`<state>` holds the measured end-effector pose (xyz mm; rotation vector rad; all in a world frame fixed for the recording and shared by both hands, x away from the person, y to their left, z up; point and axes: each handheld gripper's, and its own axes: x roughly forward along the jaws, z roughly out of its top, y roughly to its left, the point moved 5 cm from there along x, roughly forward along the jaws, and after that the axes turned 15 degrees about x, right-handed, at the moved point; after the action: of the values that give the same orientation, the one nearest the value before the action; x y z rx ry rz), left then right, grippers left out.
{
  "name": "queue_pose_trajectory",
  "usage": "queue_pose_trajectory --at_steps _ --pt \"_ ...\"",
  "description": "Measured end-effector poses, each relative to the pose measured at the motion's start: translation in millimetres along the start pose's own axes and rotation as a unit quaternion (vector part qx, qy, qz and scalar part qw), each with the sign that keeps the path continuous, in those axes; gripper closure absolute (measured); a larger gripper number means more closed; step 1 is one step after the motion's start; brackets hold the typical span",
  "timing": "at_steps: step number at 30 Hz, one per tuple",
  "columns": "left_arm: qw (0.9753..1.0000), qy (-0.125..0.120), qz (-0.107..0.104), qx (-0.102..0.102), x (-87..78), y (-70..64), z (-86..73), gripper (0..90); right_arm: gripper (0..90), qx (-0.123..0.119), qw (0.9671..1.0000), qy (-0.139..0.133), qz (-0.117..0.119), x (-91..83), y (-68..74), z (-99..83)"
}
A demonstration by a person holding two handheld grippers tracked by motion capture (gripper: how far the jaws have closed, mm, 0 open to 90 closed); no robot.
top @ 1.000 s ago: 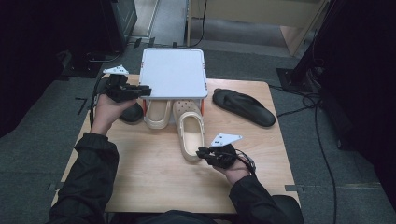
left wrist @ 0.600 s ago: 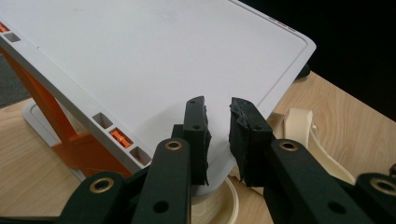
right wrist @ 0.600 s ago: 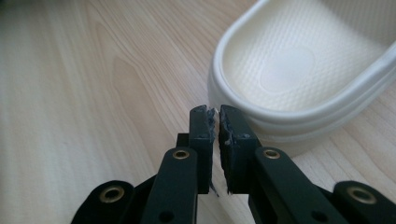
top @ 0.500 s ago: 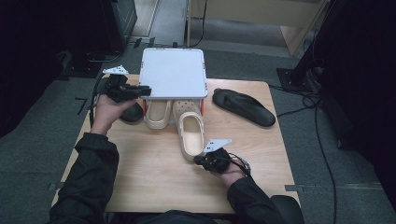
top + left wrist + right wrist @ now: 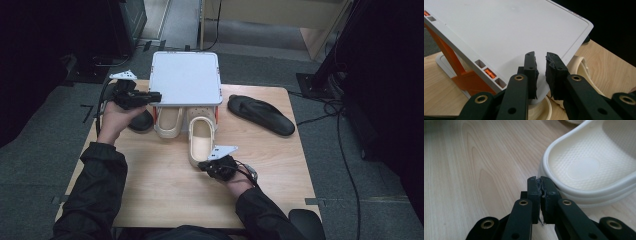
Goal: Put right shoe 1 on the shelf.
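Closest to the person, the right gripper [image 5: 207, 165] sits low on the pale wooden table [image 5: 165, 200], right at the heel end of the nearer cream foam clog-style slipper [image 5: 201, 140]. In the right gripper view its jaws are pressed flat together with nothing between them, tips right against the outer edge of that slipper's heel rim [image 5: 584, 192], though I can't tell if they actually touch it. That slipper lies near the middle of the table, heel toward the person, toe tucked under the front edge of a white plastic shelf board on orange legs [image 5: 186, 77]. The second cream foam slipper [image 5: 168, 121] lies just beside it on the left, pushed further in under the board. Left of that pair there's a small dark rounded thing [image 5: 141, 121] on the table, too dark to say what it is. Above it the left gripper [image 5: 155, 96] is held up off the table at the board's left front corner; in the left gripper view its jaws stand a narrow gap apart, holding nothing, with the white board [image 5: 506, 32] behind them and a bit of cream slipper [image 5: 580, 66] peeking out below. Over on the far right of the table, well apart from the rest, lies a long black insole-like sandal [image 5: 261, 114].
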<state>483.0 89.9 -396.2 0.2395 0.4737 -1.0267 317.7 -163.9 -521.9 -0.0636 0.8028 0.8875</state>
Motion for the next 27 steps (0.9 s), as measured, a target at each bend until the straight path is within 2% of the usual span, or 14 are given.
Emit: queue_pose_trajectory --at_steps 6,7,11,16,17,20,23,27 --pt "1.0000 0.001 0.000 0.001 0.1 -0.1 0.1 79.5 86.1 0.001 0.9999 -0.005 -0.009 3.2 -3.3 10.8" --pt "1.0000 0.001 0.000 0.000 0.0 -0.1 0.0 79.5 85.7 0.002 0.9997 -0.022 -0.013 3.5 -6.9 19.4" --pt "1.0000 0.001 0.001 0.000 0.0 -0.1 0.0 79.5 85.6 0.012 0.9996 -0.024 -0.012 8.2 -14.8 30.3" --pt "1.0000 0.001 0.001 0.000 -0.1 0.0 0.0 79.5 86.3 0.018 0.9992 -0.026 -0.024 15.8 -27.2 40.4" --pt "1.0000 0.002 0.002 0.000 -0.1 -0.1 0.0 79.5 85.8 0.020 0.9992 -0.031 -0.017 17.2 -29.1 43.0" --pt "1.0000 0.002 0.002 0.001 0.0 -0.2 0.0 79.5 85.7 0.024 0.9988 -0.030 -0.029 21.0 -35.5 49.1" --pt "1.0000 0.001 0.001 0.002 0.0 -0.1 -0.1 79.5 85.8 0.027 0.9990 -0.031 -0.013 23.9 -38.3 53.4" --pt "1.0000 0.001 0.002 0.002 0.0 -0.1 -0.1 79.5 85.5 0.018 0.9993 -0.028 -0.015 27.2 -36.3 57.7"
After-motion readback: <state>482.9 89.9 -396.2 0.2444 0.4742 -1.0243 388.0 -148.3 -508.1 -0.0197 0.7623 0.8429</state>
